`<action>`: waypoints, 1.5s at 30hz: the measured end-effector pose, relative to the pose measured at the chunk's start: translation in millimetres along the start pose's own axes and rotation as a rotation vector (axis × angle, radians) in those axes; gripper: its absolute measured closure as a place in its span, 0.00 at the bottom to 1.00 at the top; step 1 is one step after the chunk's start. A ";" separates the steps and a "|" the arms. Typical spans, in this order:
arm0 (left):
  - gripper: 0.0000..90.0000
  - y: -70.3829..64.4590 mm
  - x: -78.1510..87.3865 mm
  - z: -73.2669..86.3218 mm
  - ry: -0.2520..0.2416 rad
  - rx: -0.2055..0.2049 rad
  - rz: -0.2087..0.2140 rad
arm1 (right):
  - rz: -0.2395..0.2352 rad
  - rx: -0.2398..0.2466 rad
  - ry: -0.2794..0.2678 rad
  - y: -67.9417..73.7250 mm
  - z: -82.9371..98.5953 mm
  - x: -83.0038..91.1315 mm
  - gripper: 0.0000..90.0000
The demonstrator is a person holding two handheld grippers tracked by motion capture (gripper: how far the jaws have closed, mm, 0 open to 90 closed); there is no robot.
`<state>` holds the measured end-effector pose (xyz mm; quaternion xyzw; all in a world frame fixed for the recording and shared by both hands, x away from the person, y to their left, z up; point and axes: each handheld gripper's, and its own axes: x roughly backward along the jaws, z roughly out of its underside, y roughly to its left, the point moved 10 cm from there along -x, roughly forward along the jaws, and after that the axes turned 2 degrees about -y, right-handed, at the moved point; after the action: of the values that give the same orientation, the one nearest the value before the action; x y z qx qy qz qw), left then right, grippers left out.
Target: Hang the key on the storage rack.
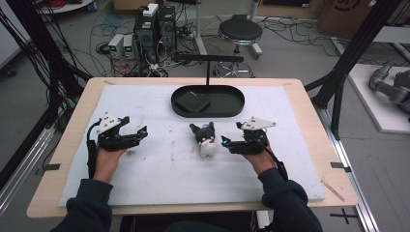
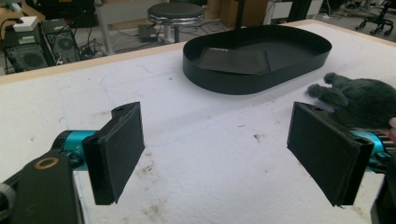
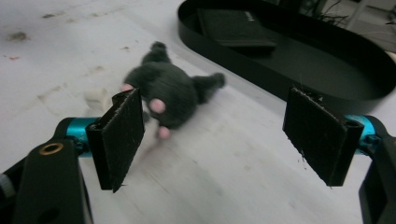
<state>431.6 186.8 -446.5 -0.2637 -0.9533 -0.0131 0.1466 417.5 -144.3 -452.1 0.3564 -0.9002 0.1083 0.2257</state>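
A white-covered table (image 1: 145, 183) carries a black tray (image 1: 232, 110) and plush toy (image 1: 205, 140).

A round black stool (image 1: 240, 32) is standing on the grey floor (image 1: 290, 53) beyond the wooden table (image 1: 72, 125), with computer towers (image 1: 155, 26) sitting among tangled cables (image 1: 104, 48).

Robotics lab, tangled cables (image 1: 58, 53) across the floor, computer towers (image 1: 155, 26) behind the desk (image 1: 309, 111), black frame struts (image 1: 355, 46), round stool (image 1: 240, 33)

High view overhead facing forward, gripper views low, sharing black tray (image 1: 232, 110)
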 end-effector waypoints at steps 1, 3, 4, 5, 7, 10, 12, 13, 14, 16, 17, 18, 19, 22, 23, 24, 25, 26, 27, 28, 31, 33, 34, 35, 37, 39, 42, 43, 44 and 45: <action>0.21 0.8 0.2 0.5 0.001 0.003 0.000 | -0.011 0.000 0.006 5.5 -1.4 -4.3 0.23; 0.21 1.4 -0.1 1.0 0.001 0.006 0.003 | -0.019 0.020 0.024 15.9 -3.9 -13.4 0.23; 0.21 1.5 -0.3 1.3 0.001 0.006 0.004 | -0.021 0.030 0.026 21.3 -5.6 -18.0 0.23; 0.21 1.3 -0.3 1.7 0.005 0.005 0.007 | -0.025 0.039 0.030 26.6 -6.7 -22.8 0.23; 0.21 0.2 -0.5 1.8 0.005 0.003 0.013 | -0.022 0.047 0.048 36.0 -7.7 -33.0 0.23; 0.21 -0.1 -0.2 1.4 0.003 0.003 0.014 | -0.004 0.062 0.070 46.5 -10.0 -46.4 0.23; 0.21 1.0 -0.1 1.7 0.006 0.001 0.012 | 0.013 0.055 0.085 49.8 -11.3 -54.2 0.23; 0.21 1.0 -0.3 1.6 0.003 0.006 0.010 | 0.034 0.055 0.093 49.9 -11.7 -57.9 0.23; 0.21 1.6 -0.2 1.8 0.004 0.005 0.010 | 0.047 0.069 0.110 49.5 -10.9 -61.6 0.23; 0.21 2.3 0.1 1.8 0.003 0.008 0.007 | 0.064 0.058 0.159 47.8 -5.7 -69.4 0.24; 0.22 3.1 0.4 1.5 0.001 0.006 0.006 | 0.083 0.064 0.183 45.3 -2.4 -72.8 0.24; 0.21 3.4 0.6 1.6 0.000 0.010 0.004 | 0.103 0.063 0.212 42.2 2.2 -76.0 0.24; 0.22 4.2 0.9 1.5 -0.001 0.009 0.004 | 0.106 0.055 0.226 40.5 4.9 -77.7 0.24; 0.22 5.0 1.2 1.7 -0.001 0.012 0.005 | 0.069 -0.012 0.257 39.6 10.7 -80.4 0.25; 0.22 5.0 1.2 1.8 -0.001 0.012 0.006 | 0.064 -0.011 0.258 38.7 10.7 -80.4 0.25; 0.21 4.6 1.0 1.9 -0.001 0.014 0.006 | 0.061 -0.013 0.261 38.4 11.1 -80.2 0.25; 0.22 4.3 0.9 2.2 0.002 0.010 0.007 | 0.054 -0.021 0.264 38.4 11.4 -80.0 0.26; 0.21 3.6 0.5 2.1 0.002 0.009 0.010 | 0.051 -0.026 0.266 38.0 11.8 -79.9 0.27; 0.22 3.1 0.3 2.2 0.002 0.008 0.010 | 0.046 -0.030 0.270 37.7 12.2 -79.9 0.28; 0.21 2.7 0.3 2.2 0.003 0.005 0.012 | 0.039 -0.034 0.276 37.9 12.6 -79.5 0.30; 0.22 2.8 0.3 2.2 0.002 0.004 0.012 | 0.024 -0.013 0.291 38.2 11.8 -76.7 0.41; 0.21 3.1 0.3 2.5 0.004 0.006 0.012 | 0.006 0.000 0.300 37.6 11.4 -73.5 0.45; 0.22 3.0 0.2 2.7 0.004 0.006 0.013 | -0.006 0.009 0.300 36.8 11.3 -72.2 0.46; 0.22 2.8 -0.1 2.8 0.005 0.005 0.015 | -0.014 0.015 0.309 35.9 11.9 -70.0 0.47; 0.22 2.7 -0.3 3.1 0.007 0.002 0.017 | -0.037 0.045 0.318 33.4 11.8 -64.8 0.48; 0.22 2.8 -0.4 3.2 0.008 0.000 0.016 | -0.067 0.044 0.296 28.7 8.7 -57.2 0.48; 0.22 3.1 0.0 2.6 0.003 0.002 0.013 | -0.139 0.022 0.233 18.1 -3.4 -41.9 0.47; 0.22 3.1 0.0 2.4 0.002 0.002 0.012 | -0.169 -0.001 0.228 14.5 -7.0 -35.5 0.47; 0.22 3.1 0.0 2.2 0.000 0.000 0.014 | -0.189 0.005 0.216 9.5 -10.8 -29.7 0.47; 0.22 3.0 0.0 2.0 0.000 -0.002 0.014 | -0.200 0.012 0.211 5.8 -13.4 -25.2 0.47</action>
<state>432.5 189.6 -448.6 -0.2705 -0.9515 -0.0128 0.1463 434.2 -120.3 -452.8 0.4323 -0.8307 0.1273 0.3268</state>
